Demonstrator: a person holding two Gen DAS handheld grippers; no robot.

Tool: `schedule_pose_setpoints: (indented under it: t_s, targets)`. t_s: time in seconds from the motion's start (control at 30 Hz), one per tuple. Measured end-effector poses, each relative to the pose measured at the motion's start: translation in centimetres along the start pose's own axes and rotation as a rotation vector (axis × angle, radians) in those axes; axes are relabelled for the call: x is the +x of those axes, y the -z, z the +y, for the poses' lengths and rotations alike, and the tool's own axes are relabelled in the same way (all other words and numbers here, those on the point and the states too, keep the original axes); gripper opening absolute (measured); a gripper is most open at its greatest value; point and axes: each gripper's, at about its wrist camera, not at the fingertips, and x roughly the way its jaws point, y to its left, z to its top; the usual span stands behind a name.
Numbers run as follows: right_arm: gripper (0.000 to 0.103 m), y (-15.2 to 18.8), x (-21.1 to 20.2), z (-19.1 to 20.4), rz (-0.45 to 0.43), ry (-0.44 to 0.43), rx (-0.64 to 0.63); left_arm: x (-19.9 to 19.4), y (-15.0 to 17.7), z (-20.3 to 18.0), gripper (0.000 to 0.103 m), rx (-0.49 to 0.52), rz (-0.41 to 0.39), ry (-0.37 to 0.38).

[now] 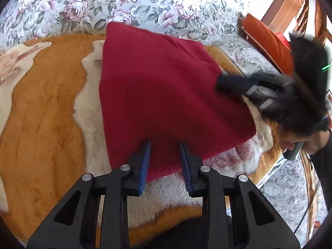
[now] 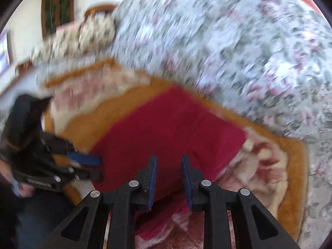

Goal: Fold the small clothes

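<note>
A soft, dark red piece of folded cloth (image 1: 166, 95) is laid flat on a fluffy orange and cream blanket (image 1: 47, 112). The blanket is spread over a bed cover with pink and green flowers (image 1: 128, 2). In the left wrist view, the left gripper (image 1: 165, 145) with its black arms and blue pads is seen at the near edge of the red cloth. Its jaws are held a little apart, and the cloth's edge is seen in the gap, but the pads are not pressed on it. At the right side of the cloth, the right gripper (image 1: 223, 83) is seen as a dark blur with its tip at the cloth's edge. In the right wrist view, the picture is blurred. There, the right gripper (image 2: 169, 159) is held over the near part of the red cloth (image 2: 170, 124), with its blue pads a little apart and nothing squeezed between them. The left gripper (image 2: 97, 166) is seen at the left edge of the cloth. An orange cushion (image 1: 267, 41) is seen at the far right, beside some brown wooden furniture (image 1: 290, 4).
</note>
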Motion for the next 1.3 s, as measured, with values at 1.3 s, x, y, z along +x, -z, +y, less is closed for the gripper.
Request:
schedule_pose_setpoints:
  t_s: [1.3]
  targets:
    - [0.027, 3.7, 1.4, 0.7, -0.143, 0.031, 0.005, 8.2, -14.8, 8.9, 0.015, -0.348, -0.146, 0.060]
